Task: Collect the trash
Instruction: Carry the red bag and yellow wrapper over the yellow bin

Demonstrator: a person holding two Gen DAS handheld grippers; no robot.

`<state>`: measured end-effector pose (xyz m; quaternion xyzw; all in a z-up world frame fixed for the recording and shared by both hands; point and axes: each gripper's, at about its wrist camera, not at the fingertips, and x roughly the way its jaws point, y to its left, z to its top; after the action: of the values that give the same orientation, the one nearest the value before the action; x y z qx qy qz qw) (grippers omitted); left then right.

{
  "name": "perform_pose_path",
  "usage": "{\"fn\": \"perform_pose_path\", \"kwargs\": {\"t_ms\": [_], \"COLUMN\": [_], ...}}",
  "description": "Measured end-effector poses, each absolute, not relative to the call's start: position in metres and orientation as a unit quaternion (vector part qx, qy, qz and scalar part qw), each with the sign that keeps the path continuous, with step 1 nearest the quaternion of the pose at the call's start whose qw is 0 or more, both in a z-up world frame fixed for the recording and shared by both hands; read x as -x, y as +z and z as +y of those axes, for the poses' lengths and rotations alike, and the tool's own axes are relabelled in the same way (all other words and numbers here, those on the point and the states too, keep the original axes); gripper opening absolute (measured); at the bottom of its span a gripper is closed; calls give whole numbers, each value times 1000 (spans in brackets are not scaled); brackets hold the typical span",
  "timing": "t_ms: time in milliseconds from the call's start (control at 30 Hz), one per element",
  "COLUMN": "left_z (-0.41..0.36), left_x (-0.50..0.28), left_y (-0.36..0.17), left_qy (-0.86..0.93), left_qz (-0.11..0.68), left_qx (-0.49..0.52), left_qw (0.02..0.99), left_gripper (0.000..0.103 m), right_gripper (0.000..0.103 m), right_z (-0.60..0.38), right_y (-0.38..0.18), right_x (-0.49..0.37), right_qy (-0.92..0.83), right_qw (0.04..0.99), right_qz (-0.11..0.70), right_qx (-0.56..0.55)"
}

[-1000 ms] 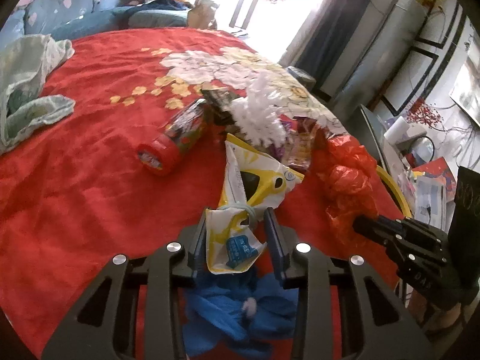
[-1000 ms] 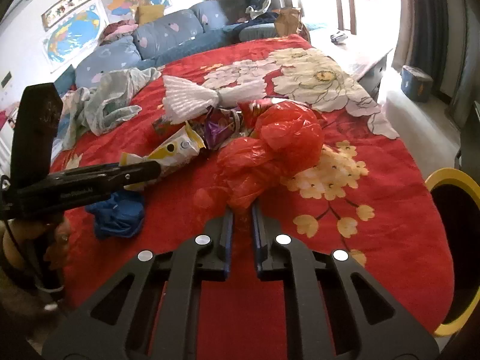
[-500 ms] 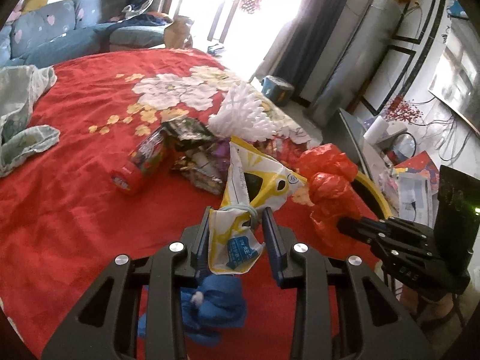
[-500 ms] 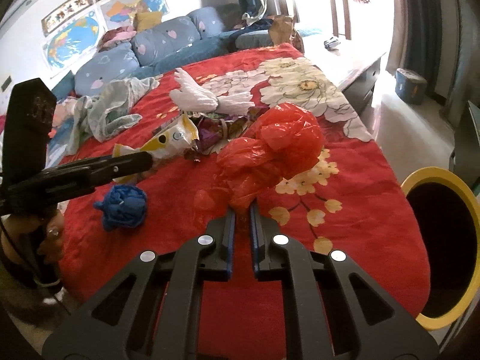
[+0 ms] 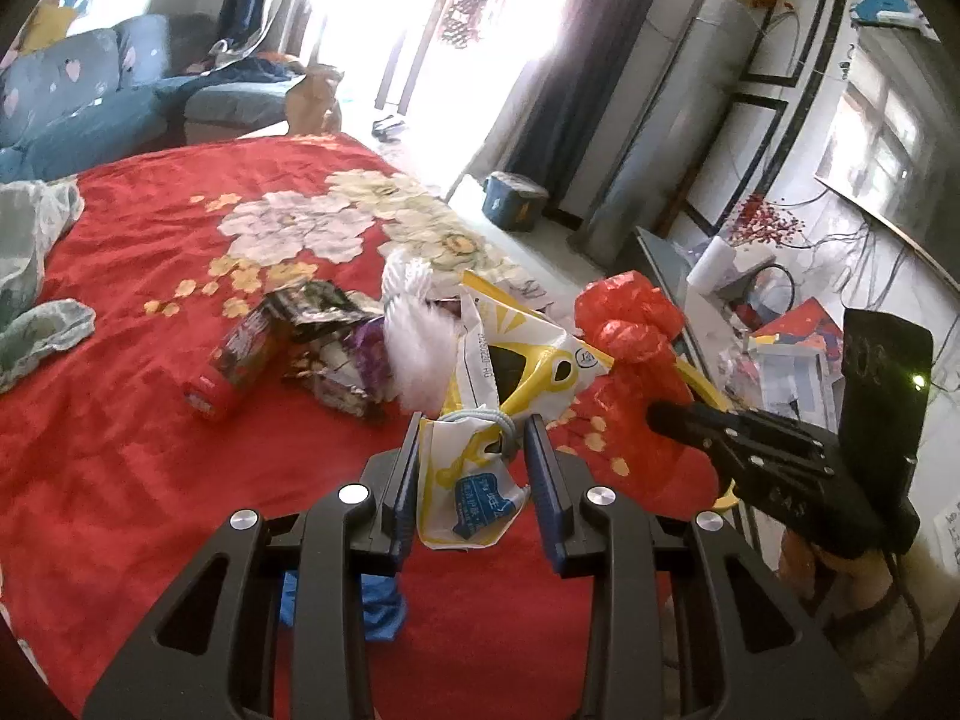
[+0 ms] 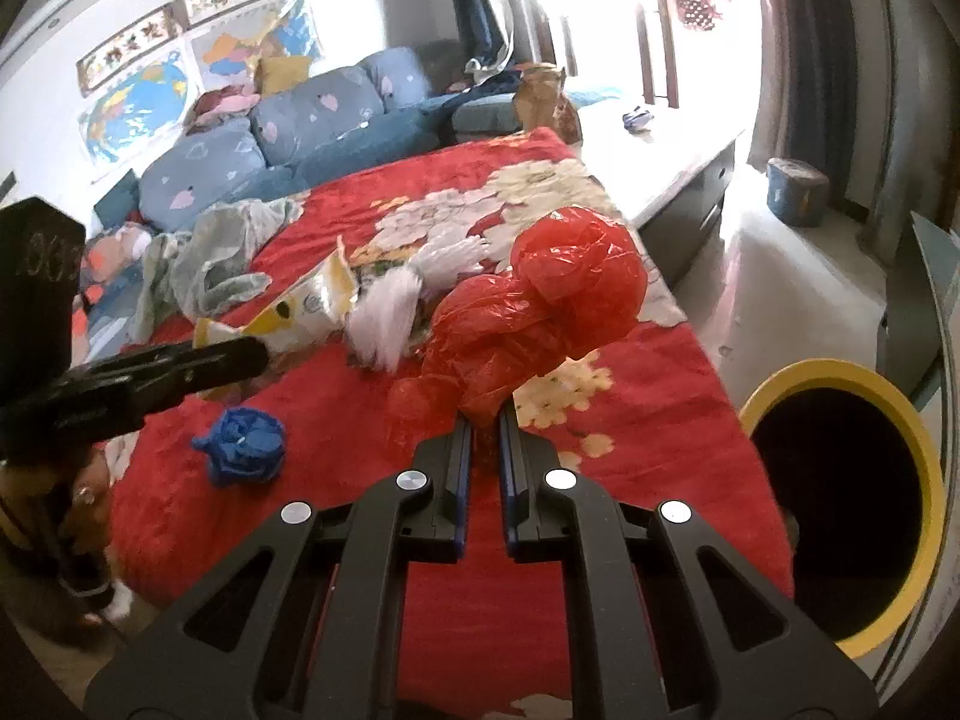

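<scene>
My left gripper [image 5: 474, 429] is shut on a yellow and white snack bag [image 5: 510, 360] and holds it lifted above the red blanket [image 5: 120, 420]. The bag also shows in the right wrist view [image 6: 300, 312]. My right gripper [image 6: 482, 414] is shut on a crumpled red plastic bag [image 6: 540, 312], lifted off the bed; it also shows in the left wrist view [image 5: 630, 330]. A blue crumpled wad [image 6: 243, 444] lies on the blanket. A white frilly piece [image 5: 414, 348], a red can [image 5: 231, 366] and foil wrappers [image 5: 330, 348] lie behind.
A yellow-rimmed bin [image 6: 852, 504] with a dark inside stands at the right off the bed's corner. A pale green cloth [image 6: 204, 258] lies at the far left of the bed. A blue sofa [image 6: 312, 114] and a blue stool [image 6: 798, 189] stand beyond.
Both grippers have risen and pulled back with their bags. The snack bag and red bag hang higher above the blanket, and the bin has come further into the right wrist view.
</scene>
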<state>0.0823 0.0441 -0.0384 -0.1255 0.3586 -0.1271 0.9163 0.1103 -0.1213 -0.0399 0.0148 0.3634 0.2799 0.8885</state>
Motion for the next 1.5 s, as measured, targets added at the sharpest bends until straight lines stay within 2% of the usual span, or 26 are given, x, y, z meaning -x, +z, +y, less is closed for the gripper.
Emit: {"fn": "perform_pose_path", "kwargs": {"t_ms": [1500], "left_z": [-57], "left_x": [-100], "left_y": [-12], "left_qy": [-189], "left_qz": [327], "left_qx": [64], "left_qw": [924], "left_gripper": [31], "right_gripper": [4], "right_z": [-233], "right_y": [-24], "right_x": [-137], "right_qy": [170], "right_qw": [927], "right_qz": [324], "right_qx": [-89]}}
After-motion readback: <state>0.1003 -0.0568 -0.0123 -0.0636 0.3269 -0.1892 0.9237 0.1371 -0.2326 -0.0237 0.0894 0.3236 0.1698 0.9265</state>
